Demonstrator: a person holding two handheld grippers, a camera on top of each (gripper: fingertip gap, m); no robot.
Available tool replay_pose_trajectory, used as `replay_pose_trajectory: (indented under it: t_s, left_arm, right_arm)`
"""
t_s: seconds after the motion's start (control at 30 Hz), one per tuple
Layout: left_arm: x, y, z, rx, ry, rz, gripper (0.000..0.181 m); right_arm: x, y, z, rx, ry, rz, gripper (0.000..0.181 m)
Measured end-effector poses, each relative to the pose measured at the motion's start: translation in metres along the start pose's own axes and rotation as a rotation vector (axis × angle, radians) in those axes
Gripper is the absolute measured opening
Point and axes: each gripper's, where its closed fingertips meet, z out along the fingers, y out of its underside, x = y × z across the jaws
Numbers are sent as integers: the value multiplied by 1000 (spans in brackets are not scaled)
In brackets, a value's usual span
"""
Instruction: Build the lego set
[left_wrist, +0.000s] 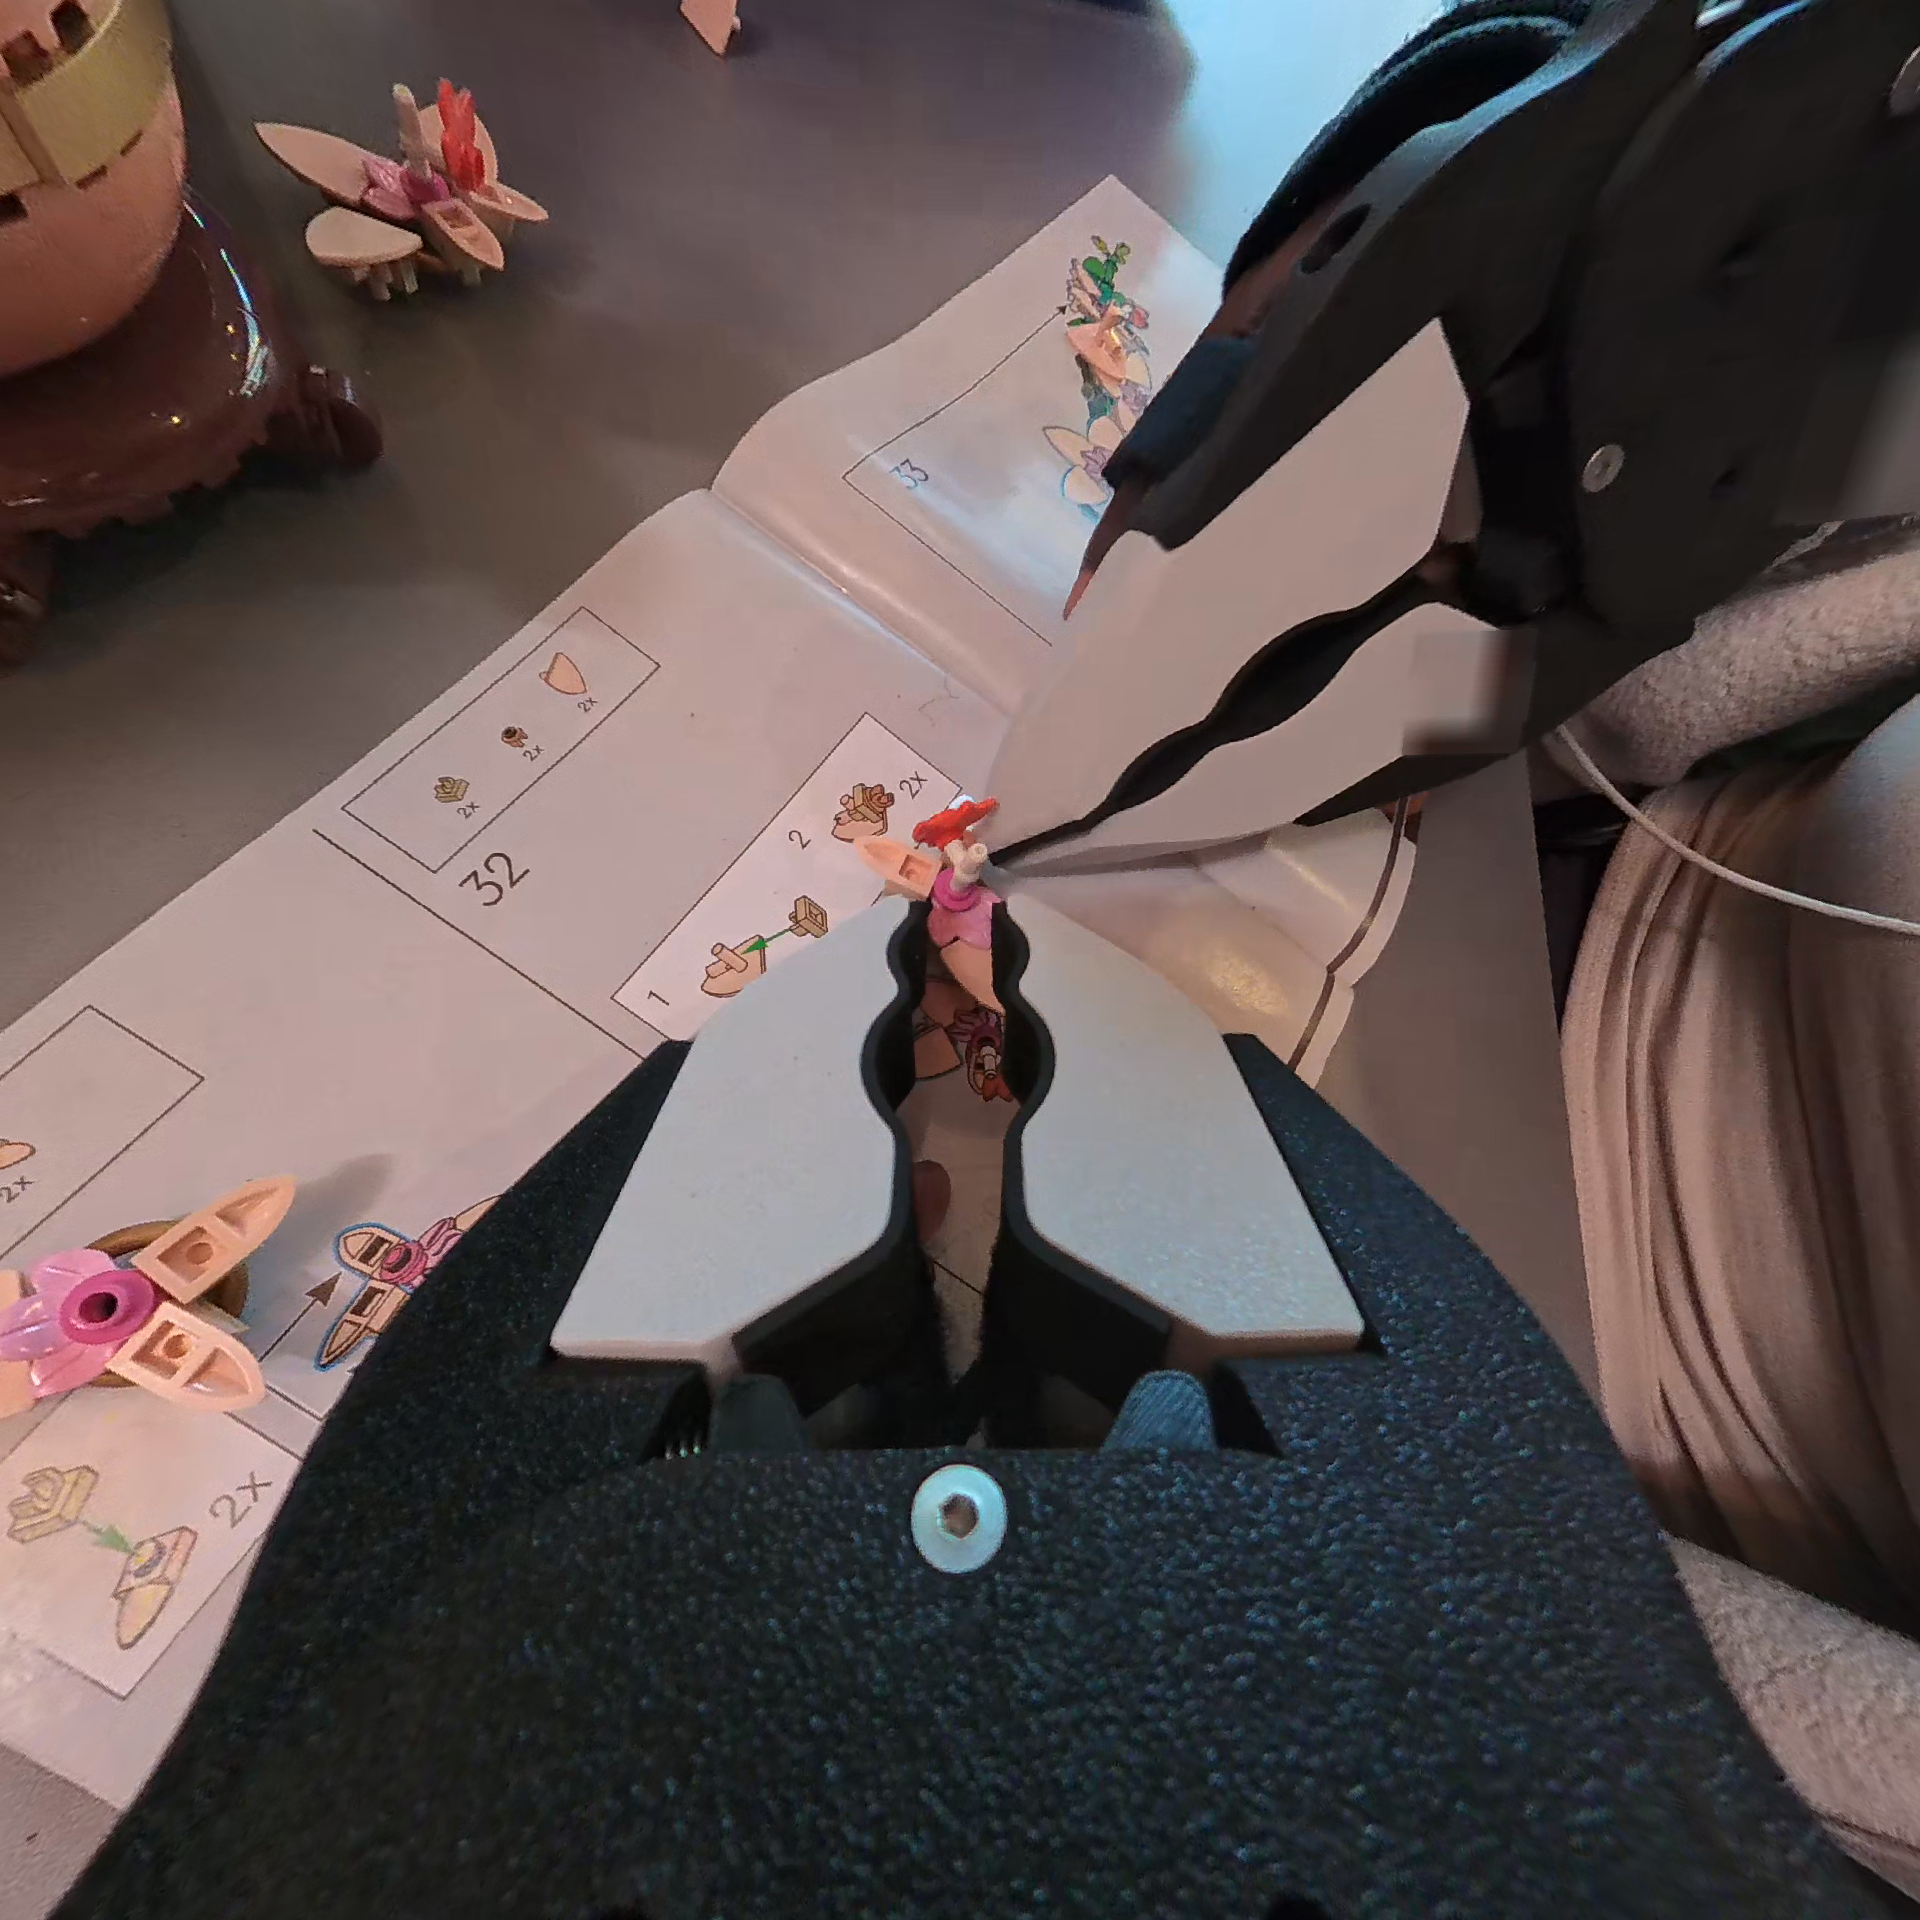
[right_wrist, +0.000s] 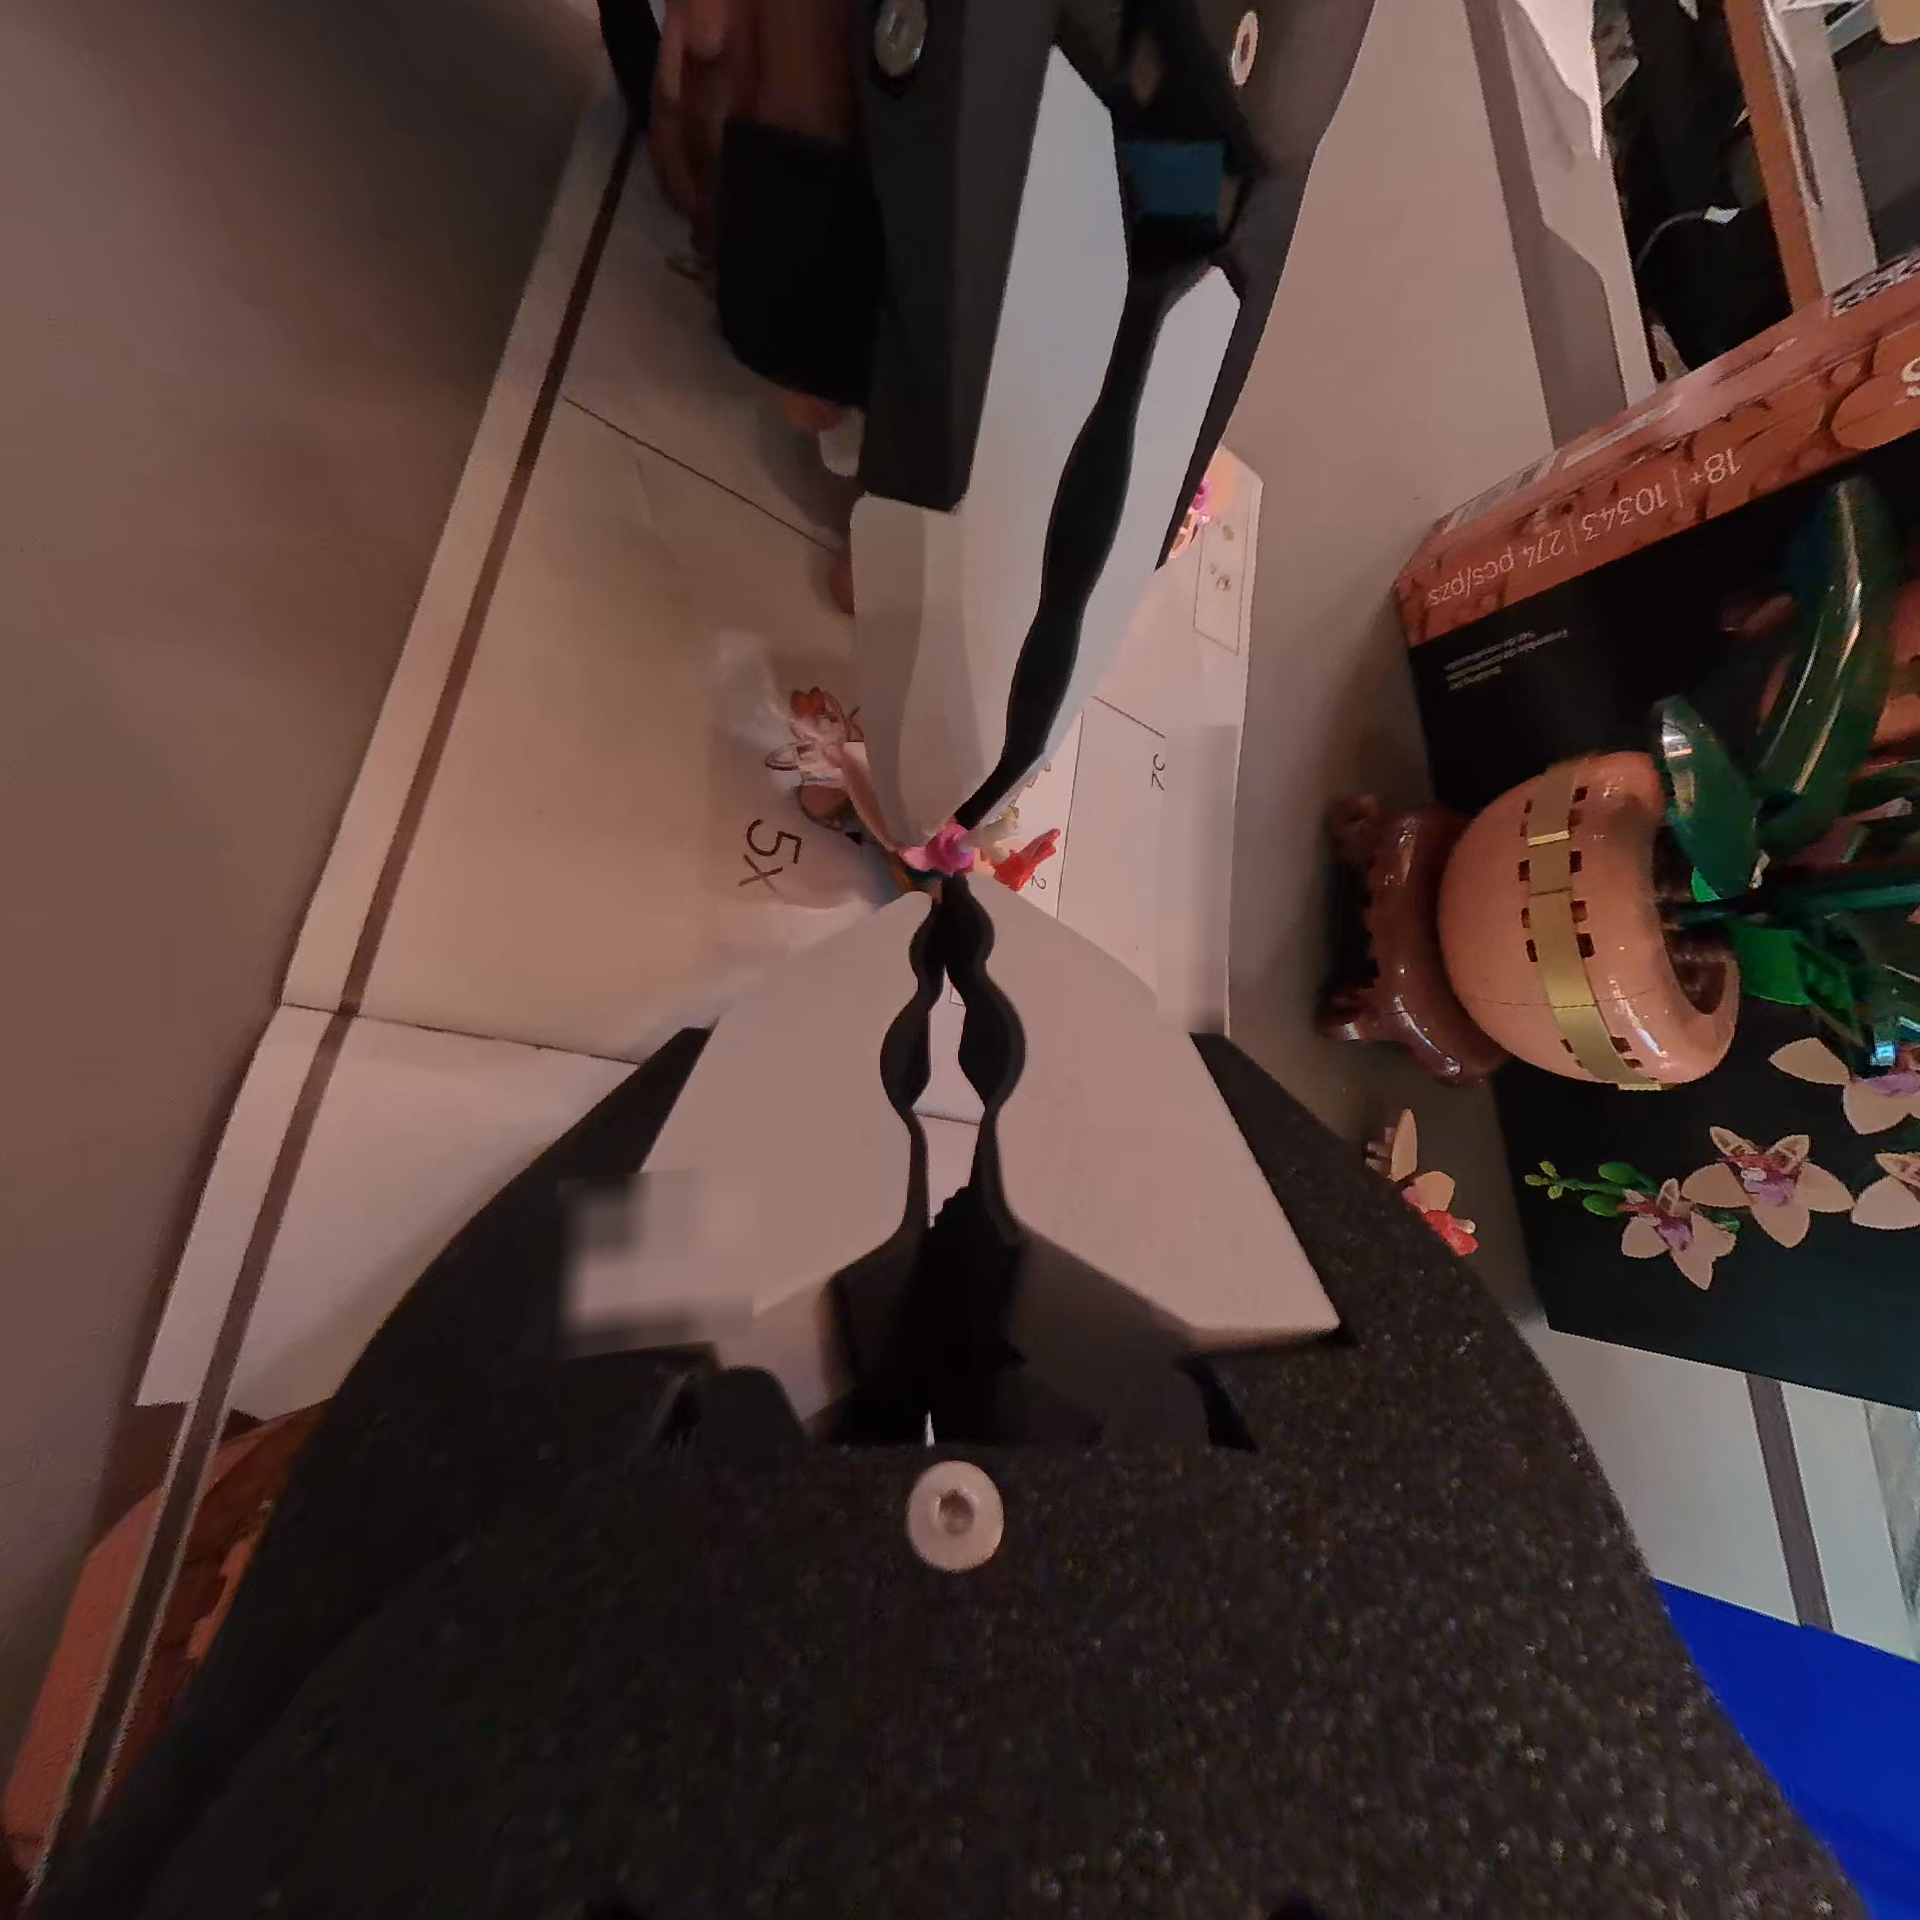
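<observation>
- Tabletop (left_wrist: 644, 343): grey; open instruction booklet (left_wrist: 436, 935) runs diagonally across the left wrist view, lower left to upper right.
- Set box (right_wrist: 1704, 935): dark with a brown band, right side of the right wrist view. Built brown-and-tan pot (right_wrist: 1558, 935) with green leaves sits in front of it; the same pot (left_wrist: 94, 260) is upper left in the left wrist view.
- Left tongs (left_wrist: 954, 920): frame centre, narrowed down and clamping a small flower sub-assembly (left_wrist: 956, 904) at the tips – pink centre, tan petals, white stem piece poking up. Held above the booklet.
- Right tongs (left_wrist: 997, 862): come in from the upper right, tips pinched together right at the white stem, beside a red piece (left_wrist: 951, 823). Cannot tell whether they are actually holding a part.
- Right wrist view: same meeting point at centre, right tongs (right_wrist: 940, 894) tip-to-tip with left tongs (right_wrist: 961, 826), flower between them.
- Finished flower (left_wrist: 416, 197): on the tabletop, upper left.
- Partial flower (left_wrist: 135, 1309): pink centre, tan petals, on the booklet at the lower left edge.
</observation>
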Motion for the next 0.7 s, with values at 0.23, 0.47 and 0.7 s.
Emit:
replay_pose_trajectory:
  t_s: [0.23,0.47,0.7]
  left_arm:
    - [0,0,0,1,-2,-1,11]
    - [-1,0,0,1,-6,2,11]
    - [0,0,0,2,-5,2,11]
  right_arm:
    - [0,0,2,-20,-28,30,0]
    - [-1,-3,3,-22,-42,-9,0]
    - [-1,-3,3,-21,-47,-5,0]
